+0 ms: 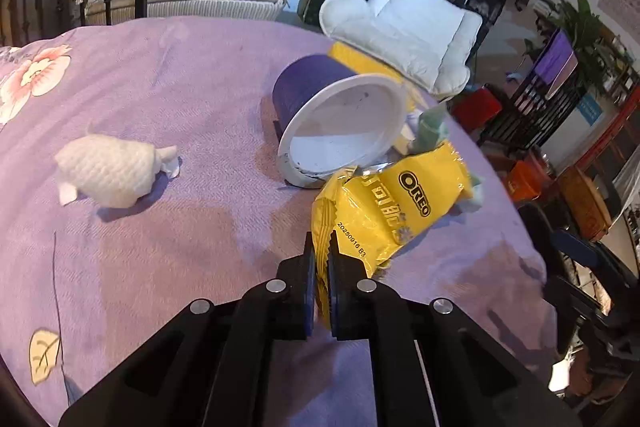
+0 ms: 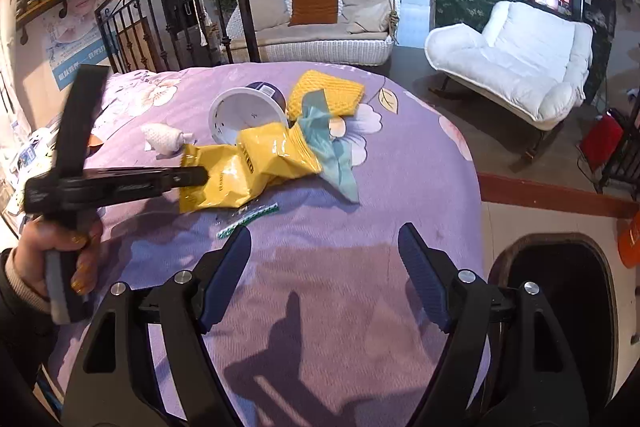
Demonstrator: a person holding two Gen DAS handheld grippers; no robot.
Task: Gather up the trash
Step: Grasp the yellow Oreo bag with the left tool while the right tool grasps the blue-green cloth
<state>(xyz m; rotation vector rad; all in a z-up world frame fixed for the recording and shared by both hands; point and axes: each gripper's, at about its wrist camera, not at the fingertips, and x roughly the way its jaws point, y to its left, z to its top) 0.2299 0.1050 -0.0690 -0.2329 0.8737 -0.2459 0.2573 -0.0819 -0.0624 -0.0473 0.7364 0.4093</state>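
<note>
A lilac bedspread (image 1: 168, 235) printed with flowers and leaves covers the bed where the trash lies, with a white wicker swing seat (image 2: 316, 27) and a white padded rocking chair (image 2: 516, 67) on the floor beyond it. The left gripper (image 1: 320, 267) is clenched on the near edge of a yellow Oreo wrapper (image 1: 384, 211), its two fingers pressed flat against the crinkled foil; from the right wrist the same gripper (image 2: 200, 177) reaches in from the left edge, held by a hand (image 2: 52, 259) in a dark sleeve. Just past the wrapper, ahead of the left gripper, a purple cup (image 1: 336, 119) with a white inside lies on its side, its mouth turned toward the gripper and touching the wrapper's far end. A pale green plastic scrap (image 2: 332, 147) sticks out from beside the wrapper on its right, and a yellow knitted cloth (image 2: 324, 93) lies behind the cup. To the left of the left gripper, well apart from the wrapper, sits a crumpled white tissue (image 1: 108, 175). The right gripper (image 2: 324, 267) hangs over bare bedspread with its blue-padded fingers spread wide and nothing between them; a small green and white striped strip (image 2: 248, 217) lies just ahead of its left finger, near the wrapper's lower edge.
</note>
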